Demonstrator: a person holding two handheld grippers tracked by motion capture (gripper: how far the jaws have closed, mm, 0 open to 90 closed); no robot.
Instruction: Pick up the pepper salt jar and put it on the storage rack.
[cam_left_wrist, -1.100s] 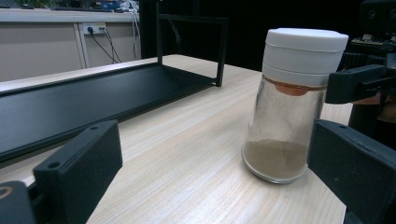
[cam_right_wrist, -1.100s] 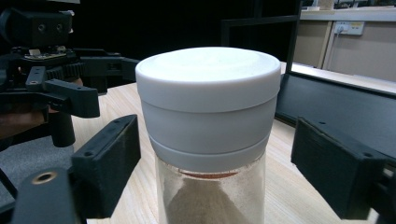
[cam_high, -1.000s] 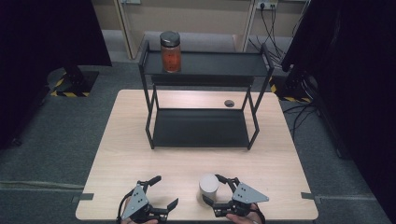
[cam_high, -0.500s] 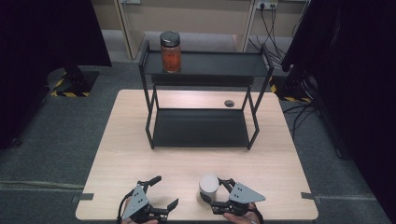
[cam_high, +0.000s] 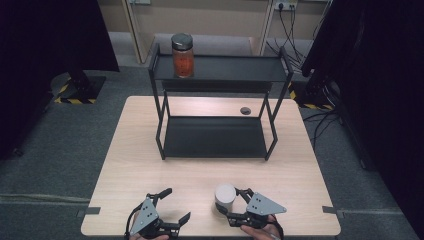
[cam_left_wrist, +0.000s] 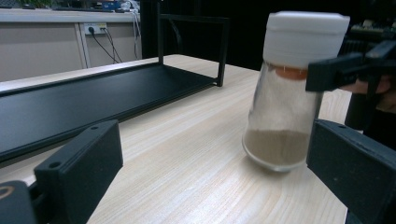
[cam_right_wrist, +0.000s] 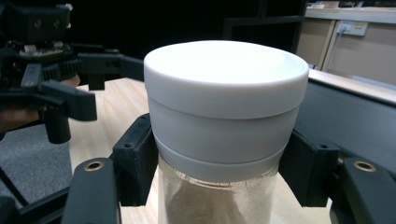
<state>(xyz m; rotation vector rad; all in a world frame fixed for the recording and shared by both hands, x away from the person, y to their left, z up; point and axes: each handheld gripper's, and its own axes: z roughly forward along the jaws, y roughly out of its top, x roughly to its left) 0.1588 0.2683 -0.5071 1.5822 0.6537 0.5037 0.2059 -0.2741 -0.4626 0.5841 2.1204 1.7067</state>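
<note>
Ahead of my fingers, the pale wooden surface (cam_high: 150, 150) carries a black two-tier metal shelf rack (cam_high: 215, 137), well apart from both hands; on its top tier stands a clear glass jar of orange contents with a dark lid (cam_high: 182, 55), and a small dark round disc (cam_high: 245, 110) lies on the wood behind the rack's right legs.

Nearer, at the front edge, my right gripper (cam_high: 234, 205) has its fingers (cam_right_wrist: 135, 163) pressed on either side of the clear glass jar with a wide white lid and brown powder in its bottom (cam_high: 225, 197), pinching it at the neck just under the lid. In the left gripper view the jar (cam_left_wrist: 289, 93) looks tilted, its base at or barely off the wood; I cannot tell which.

My left gripper (cam_high: 172, 205) sits beside it, fingers (cam_left_wrist: 79, 172) spread wide around nothing, the jar just off its right finger.

I judge this the pick-up step: the grasp is made and the lift is beginning. The next move calls for a firm, level hold, raising the jar clear and carrying it forward toward the rack without letting the smooth glass slip or swing.
</note>
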